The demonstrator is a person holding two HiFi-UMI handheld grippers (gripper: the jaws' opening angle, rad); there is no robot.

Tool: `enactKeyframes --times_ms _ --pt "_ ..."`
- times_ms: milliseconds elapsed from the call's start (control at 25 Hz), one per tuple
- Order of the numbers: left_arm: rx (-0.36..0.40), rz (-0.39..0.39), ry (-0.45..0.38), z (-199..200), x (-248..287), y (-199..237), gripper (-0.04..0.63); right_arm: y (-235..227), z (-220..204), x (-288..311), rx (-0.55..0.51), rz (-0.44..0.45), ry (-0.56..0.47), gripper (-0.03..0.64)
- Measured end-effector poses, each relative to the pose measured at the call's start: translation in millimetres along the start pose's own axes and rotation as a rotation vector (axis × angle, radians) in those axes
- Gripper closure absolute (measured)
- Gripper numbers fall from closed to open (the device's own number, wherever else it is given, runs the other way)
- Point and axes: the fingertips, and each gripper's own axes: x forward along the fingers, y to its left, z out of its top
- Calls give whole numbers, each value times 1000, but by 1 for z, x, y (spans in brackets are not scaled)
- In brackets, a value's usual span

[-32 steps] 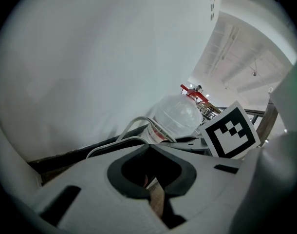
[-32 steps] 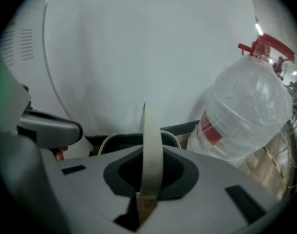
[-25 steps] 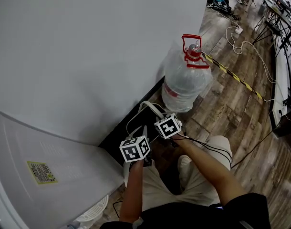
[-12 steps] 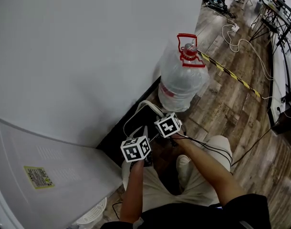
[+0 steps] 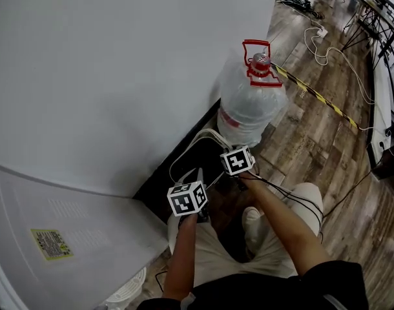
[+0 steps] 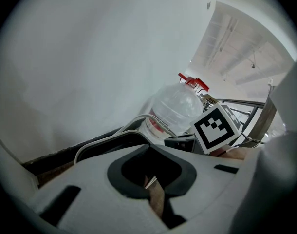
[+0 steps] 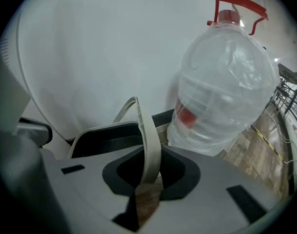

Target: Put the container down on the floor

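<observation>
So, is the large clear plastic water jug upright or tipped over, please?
Upright: the clear plastic water jug stands on its base, red cap uppermost.

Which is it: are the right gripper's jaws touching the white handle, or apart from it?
Touching. In the right gripper view the white handle runs down between the closed jaws, which pinch it at their tips.

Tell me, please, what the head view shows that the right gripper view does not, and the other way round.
Only the head view shows the person's legs and the yellow label on the white surface at lower left. Only the right gripper view shows the right gripper with its jaws shut on the white handle. Both show the clear water bottle with its red cap, and the white wall behind.
</observation>
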Motion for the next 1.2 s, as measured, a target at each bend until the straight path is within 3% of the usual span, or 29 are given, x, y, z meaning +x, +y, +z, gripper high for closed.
enactKeyframes --times_ms 160,840,1200 --pt "-2 6 12 -2 7 5 583 -14 -14 12 74 -12 24 581" --pt "-7 -15 80 -28 33 -3 583 -21 -35 43 135 9 60 429" --pt "-13 -19 88 -33 33 -2 583 -19 -31 44 78 -8 41 373"
